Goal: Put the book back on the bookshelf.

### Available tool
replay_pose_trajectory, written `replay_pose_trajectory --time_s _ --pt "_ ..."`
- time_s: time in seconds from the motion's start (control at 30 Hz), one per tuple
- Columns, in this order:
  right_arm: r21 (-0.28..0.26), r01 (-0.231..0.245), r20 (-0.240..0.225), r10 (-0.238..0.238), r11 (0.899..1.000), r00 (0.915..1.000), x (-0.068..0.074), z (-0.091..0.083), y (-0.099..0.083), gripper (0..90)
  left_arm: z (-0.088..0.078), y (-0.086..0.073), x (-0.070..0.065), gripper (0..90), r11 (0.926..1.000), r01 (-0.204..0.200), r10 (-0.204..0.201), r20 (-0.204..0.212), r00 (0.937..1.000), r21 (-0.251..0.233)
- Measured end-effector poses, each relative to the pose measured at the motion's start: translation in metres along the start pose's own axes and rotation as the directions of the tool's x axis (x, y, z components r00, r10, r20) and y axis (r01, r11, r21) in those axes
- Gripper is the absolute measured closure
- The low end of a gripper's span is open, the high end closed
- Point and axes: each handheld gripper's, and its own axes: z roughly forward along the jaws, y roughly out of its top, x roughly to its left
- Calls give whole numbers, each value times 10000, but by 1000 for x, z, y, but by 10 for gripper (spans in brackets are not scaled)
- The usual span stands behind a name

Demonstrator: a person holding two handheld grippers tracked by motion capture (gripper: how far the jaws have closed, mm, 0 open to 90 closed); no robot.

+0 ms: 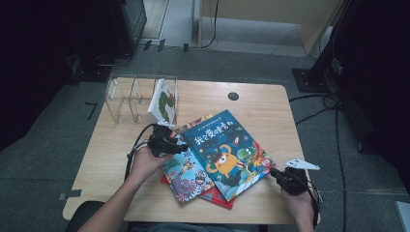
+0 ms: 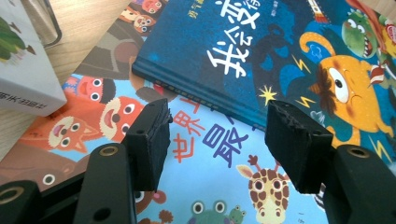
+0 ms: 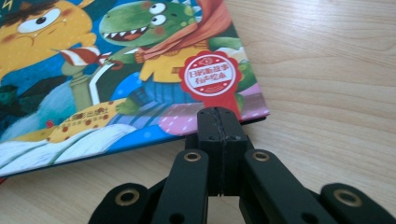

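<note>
Three books (image 1: 212, 157) stacked, apparently; one book (image 1: 162, 101) in rack (image 1: 126, 96).

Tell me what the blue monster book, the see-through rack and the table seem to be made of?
Blue monster book: stiff hardcover board with a glossy printed cover, judging by its sheen and thick edge. Rack: clear plastic, probably acrylic, since the table shows through it. Table: pale wood or wood-look laminate with a matte grain.

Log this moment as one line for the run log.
left gripper: open over giraffe book | right gripper: shut at blue book corner | white book in rack
</note>
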Motion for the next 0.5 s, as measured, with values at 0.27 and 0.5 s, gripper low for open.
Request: replay_pose_trajectory --time_s 0.27,0.5 --pt "-88 -257 197 259 9996 9995 -11 7 7 900 -3 -5 5 400 9999 165 -166 -153 9997 -14" --pt "-197 -305 291 311 9993 9991 -20 18 18 900 -3 -10 6 395 9998 202 -202 -225 9995 -9"
